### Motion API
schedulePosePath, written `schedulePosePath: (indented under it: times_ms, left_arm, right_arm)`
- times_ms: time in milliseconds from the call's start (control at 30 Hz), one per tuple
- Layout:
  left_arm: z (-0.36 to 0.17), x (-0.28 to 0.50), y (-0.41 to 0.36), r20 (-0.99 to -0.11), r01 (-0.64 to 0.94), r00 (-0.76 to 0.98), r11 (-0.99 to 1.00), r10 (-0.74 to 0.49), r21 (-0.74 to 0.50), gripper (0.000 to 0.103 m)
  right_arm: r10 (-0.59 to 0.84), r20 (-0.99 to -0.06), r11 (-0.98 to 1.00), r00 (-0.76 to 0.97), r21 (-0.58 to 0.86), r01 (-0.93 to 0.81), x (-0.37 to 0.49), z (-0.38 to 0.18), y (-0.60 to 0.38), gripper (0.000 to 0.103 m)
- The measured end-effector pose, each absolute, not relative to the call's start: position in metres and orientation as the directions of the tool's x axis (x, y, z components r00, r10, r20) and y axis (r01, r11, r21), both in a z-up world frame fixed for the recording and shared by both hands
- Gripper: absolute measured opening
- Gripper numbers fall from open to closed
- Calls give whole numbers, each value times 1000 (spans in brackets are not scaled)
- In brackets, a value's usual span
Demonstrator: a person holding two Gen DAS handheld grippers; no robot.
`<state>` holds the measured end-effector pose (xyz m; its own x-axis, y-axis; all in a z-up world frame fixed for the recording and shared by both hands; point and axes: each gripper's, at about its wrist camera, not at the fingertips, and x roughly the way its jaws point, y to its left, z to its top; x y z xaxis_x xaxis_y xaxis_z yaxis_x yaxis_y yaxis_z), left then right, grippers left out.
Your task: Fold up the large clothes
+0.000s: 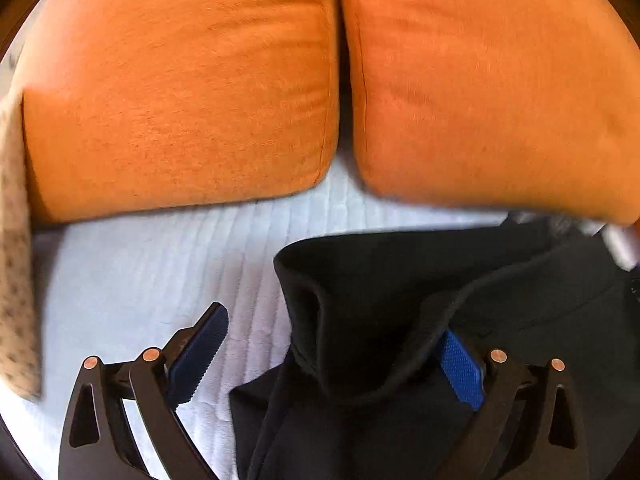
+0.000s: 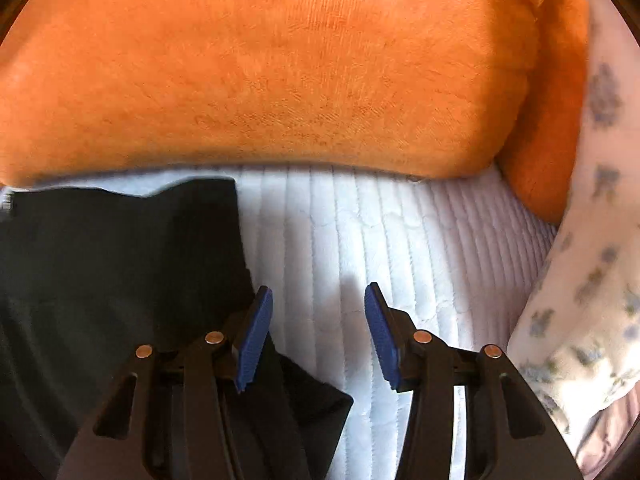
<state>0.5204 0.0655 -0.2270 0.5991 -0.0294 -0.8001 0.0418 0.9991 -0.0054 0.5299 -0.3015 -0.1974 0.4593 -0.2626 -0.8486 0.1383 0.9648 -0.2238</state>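
A black garment (image 1: 400, 300) lies bunched on a white quilted cover (image 1: 160, 272) in the left wrist view. My left gripper (image 1: 332, 320) stands wide open above it. A thick fold of the cloth rises between the jaws and drapes against the right pad (image 1: 460, 368), while the left pad (image 1: 200, 352) is apart from it over bare cover. In the right wrist view the black garment (image 2: 120, 260) spreads to the left and passes under my left finger (image 2: 256, 336). My right gripper (image 2: 318, 292) is partly open, with only the white cover (image 2: 380, 240) between its tips.
Two orange cushions (image 1: 180, 100) (image 1: 500, 100) stand against the back of the cover, and one orange cushion (image 2: 280, 72) fills the top of the right wrist view. A floral cloth (image 2: 580, 280) hangs at the right edge. A spotted cloth (image 1: 16, 260) lies at the left edge.
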Motion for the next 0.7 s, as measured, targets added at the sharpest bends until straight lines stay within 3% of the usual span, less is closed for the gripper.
schedulePosePath:
  times_ms: [100, 300, 500, 700]
  left_arm:
    - [-203, 500, 47, -739, 102, 668, 995, -84, -21, 98]
    - [-191, 477, 23, -774, 196, 586, 969, -240, -152, 98]
    - [-209, 464, -14, -801, 193, 597, 976, -36, 101, 98]
    - [-251, 480, -15, -821, 48, 560, 985, 111, 166, 98]
  right_arm:
    - [-185, -801, 983, 569, -153, 103, 509, -170, -295, 49]
    - [4, -801, 999, 599, -26, -40, 504, -151, -258, 47]
    - [-45, -821, 994, 568, -93, -55, 520, -176, -231, 47]
    - [-120, -834, 990, 538, -141, 3, 523, -204, -239, 47]
